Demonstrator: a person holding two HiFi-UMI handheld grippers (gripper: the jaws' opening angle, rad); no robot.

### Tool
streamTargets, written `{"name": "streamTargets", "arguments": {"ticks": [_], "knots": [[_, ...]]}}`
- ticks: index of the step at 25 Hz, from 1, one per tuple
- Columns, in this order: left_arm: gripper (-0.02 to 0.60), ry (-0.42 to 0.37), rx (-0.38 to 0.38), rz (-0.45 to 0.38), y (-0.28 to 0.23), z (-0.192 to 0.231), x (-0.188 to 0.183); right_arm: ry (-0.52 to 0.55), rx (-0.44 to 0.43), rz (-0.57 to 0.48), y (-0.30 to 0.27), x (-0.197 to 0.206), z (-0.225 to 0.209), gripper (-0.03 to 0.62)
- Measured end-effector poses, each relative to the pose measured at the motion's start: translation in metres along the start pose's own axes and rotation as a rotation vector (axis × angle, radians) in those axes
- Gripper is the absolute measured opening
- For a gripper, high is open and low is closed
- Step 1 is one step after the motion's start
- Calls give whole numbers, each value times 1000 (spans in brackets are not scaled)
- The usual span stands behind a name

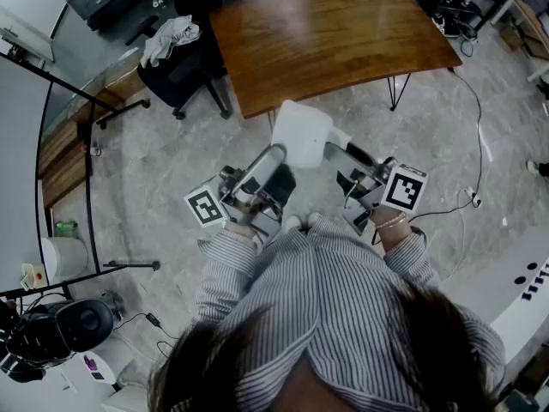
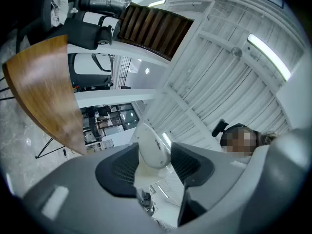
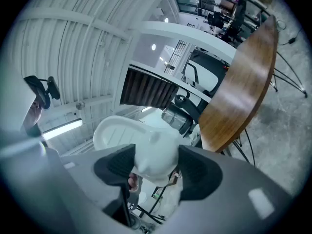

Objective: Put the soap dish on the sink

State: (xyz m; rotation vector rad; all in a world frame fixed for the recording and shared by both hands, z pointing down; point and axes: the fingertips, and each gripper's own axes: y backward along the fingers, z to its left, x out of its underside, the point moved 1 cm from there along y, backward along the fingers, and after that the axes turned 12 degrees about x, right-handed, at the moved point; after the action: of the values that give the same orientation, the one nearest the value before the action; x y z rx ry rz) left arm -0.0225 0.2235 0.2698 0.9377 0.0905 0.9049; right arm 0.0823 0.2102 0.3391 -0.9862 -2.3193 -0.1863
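While the soap dish is in the air: the white soap dish (image 1: 302, 131) hangs in front of the person's chest, over the pale stone floor (image 1: 171, 161), just nearer than the near edge of the wooden table (image 1: 326, 33), and it rests on nothing.
Left gripper: the left gripper (image 2: 155, 165) is tilted upward, and its dark pads are closed on the dish's left part. In its own view a white piece of the dish fills the space between the two pads.
Right gripper: the right gripper (image 3: 154, 168) is held about level and clamps the dish's right part. The rounded white underside sits between its pads and the slotted tray rises beyond them, to the left.
Grip: it is a two-sided hold, with each jaw set spread wide around thick plastic.
Sink: none shows in any view. The head view gives only the table, a black chair (image 1: 176, 75) with a cloth on it at the far left, and open floor.
Done: the dish is picked up and held securely between both tools, so I judge the pick-up finished.
Left to do: carrying the dish to the sink, setting it down flat on the sink's edge or ledge, and opening both jaw sets. None of that has begun, as far as these views show.
Progress: early to middle. The placing half is yet to come.
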Motion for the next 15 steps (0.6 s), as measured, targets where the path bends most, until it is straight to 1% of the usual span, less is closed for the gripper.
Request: {"name": "streamTargets", "arguments": {"ticks": [6,12,15], "knots": [[192,-15,-11,13,5,-1,3,24,-4,-4,1,-1,0,278],[192,-11,-24,9,10,0,3,28,17,3,0,0,-5,276],[192,-11,-27,6,13,0,3,40,2,5,-1,0,-2,276]]}}
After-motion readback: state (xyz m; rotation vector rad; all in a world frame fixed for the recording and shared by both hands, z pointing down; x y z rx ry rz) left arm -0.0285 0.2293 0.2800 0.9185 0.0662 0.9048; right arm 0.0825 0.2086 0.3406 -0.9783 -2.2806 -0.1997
